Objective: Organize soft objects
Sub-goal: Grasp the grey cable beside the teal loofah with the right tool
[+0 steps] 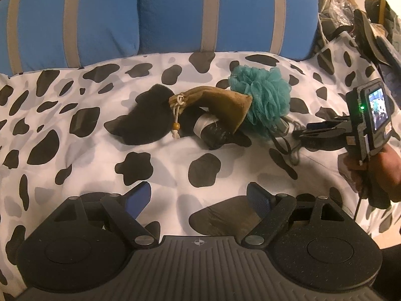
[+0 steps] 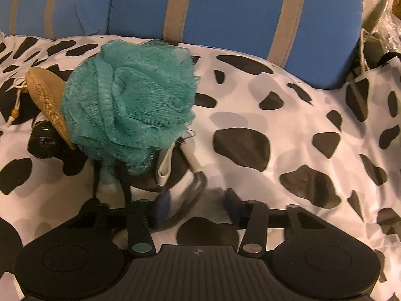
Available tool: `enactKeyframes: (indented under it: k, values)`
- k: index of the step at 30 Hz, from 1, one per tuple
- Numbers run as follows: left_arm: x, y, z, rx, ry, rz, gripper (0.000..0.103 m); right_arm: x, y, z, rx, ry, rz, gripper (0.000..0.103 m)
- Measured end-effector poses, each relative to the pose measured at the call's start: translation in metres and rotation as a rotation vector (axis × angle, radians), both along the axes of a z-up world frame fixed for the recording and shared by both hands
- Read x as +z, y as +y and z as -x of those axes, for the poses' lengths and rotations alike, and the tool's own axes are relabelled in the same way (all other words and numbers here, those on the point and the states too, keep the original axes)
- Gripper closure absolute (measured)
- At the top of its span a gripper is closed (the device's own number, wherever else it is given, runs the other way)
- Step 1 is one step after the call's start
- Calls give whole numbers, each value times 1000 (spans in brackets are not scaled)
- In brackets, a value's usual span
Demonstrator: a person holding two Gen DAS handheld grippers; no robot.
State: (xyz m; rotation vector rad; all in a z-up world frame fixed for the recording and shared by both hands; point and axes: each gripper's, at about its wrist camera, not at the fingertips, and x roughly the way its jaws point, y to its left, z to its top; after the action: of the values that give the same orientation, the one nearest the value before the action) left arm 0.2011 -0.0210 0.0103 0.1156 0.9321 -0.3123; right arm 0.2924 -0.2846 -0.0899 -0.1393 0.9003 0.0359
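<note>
We see a bed sheet with black cow-like spots spread in front of blue cushions with grey stripes. Near the middle of the sheet lies a small huddle of soft things. A teal mesh bath pouf sits at the right end of the group, and a tan drawstring pouch leans against its left side, touching it. The pouch's cord, with a small orange bead, hangs over a black furry item at the left end. Under the pouch lies a black roll with a white band.

Our left gripper hovers low over the sheet, well short of the huddle, with its jaws spread wide and nothing between them. Our right gripper is just beside the pouf, on its near side, jaws parted. A grey cord loop from the pouf trails between its fingers, but they are not pressed on it. In the left wrist view we see that gripper from the side, held in a hand at the right edge.
</note>
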Motion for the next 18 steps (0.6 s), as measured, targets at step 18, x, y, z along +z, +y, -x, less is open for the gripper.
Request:
enactKeyframes:
  k: [18]
  values:
    - [-8,-6,0,-18,-12,-1,19,28,-16,30,24,-32,-35,96]
